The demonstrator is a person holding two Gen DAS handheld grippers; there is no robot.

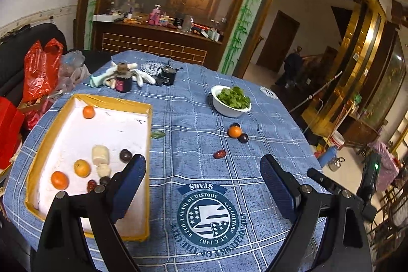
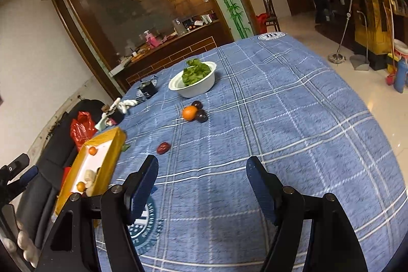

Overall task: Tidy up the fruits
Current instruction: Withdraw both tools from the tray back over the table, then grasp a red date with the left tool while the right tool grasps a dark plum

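1. Left gripper (image 1: 202,171): jaws spread wide, nothing between them, only tablecloth below. Black angular frame, flat dark-blue textured pads.
2. Right gripper (image 2: 202,170): also apart and empty, a bit narrower than the left. Same black frame, same blue pads.
3. Tablecloth (image 1: 193,119): blue woven fabric with white plaid lines and a round printed "STARS" crest just ahead of the left gripper.
4. Tray (image 1: 150,157): shallow rectangular box, yellow-taped rim, white matte floor, on the left side of the table. The left gripper's left finger overlaps its near right corner in the left wrist view.
5. In the tray: three round oranges (image 1: 82,168), one at the far end and two near; a dark glossy plum (image 1: 125,155); two pale blocky chunks (image 1: 100,154); a small wrinkled red date (image 1: 91,185) near the front.
6. Loose on the cloth: one orange (image 1: 234,131) with two dark plums (image 1: 243,138) touching it, just in front of the bowl; a single red date (image 1: 219,154) lies apart, nearer the grippers.
7. Bowl (image 1: 224,108): white, smooth, round, full of leafy greens (image 1: 234,96).
8. Pose: both grippers pitched down toward the table, above the cloth, touching nothing. Right wrist view is rolled, so the table looks tilted.
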